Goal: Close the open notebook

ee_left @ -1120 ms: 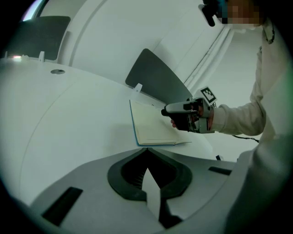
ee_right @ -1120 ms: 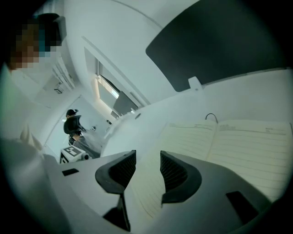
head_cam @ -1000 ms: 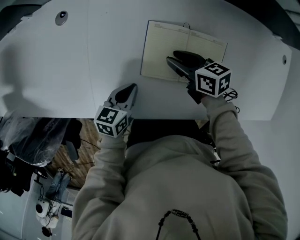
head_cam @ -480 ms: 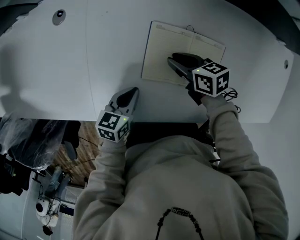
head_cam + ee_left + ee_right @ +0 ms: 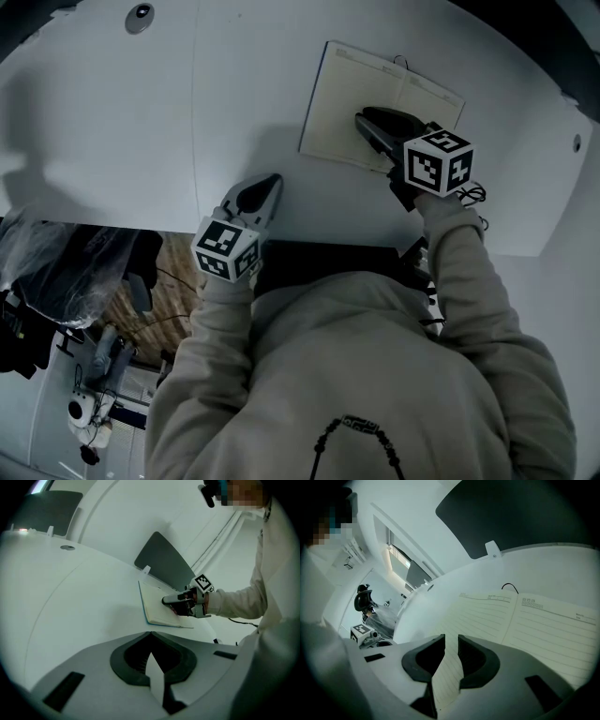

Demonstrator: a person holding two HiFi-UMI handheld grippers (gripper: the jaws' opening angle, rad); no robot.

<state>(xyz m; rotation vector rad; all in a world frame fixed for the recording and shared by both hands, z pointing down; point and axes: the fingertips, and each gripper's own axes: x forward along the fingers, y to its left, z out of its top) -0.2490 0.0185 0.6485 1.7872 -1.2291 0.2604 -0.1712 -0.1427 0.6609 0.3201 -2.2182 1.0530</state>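
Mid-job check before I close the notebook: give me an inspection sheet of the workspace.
Surface: white table, one round cap near its far edge.
Job's things: notebook lies open and flat, lined pages up.
Clutter: nothing seen.
Grippers: right gripper over the left page, fingers narrowly apart, just been closing, only the page showing in the gap, not gripped; left gripper near the table's front edge, fingers together, empty.
Cables: thin black cable at the right wrist.
Surroundings: dark panel behind the table; wood floor below.
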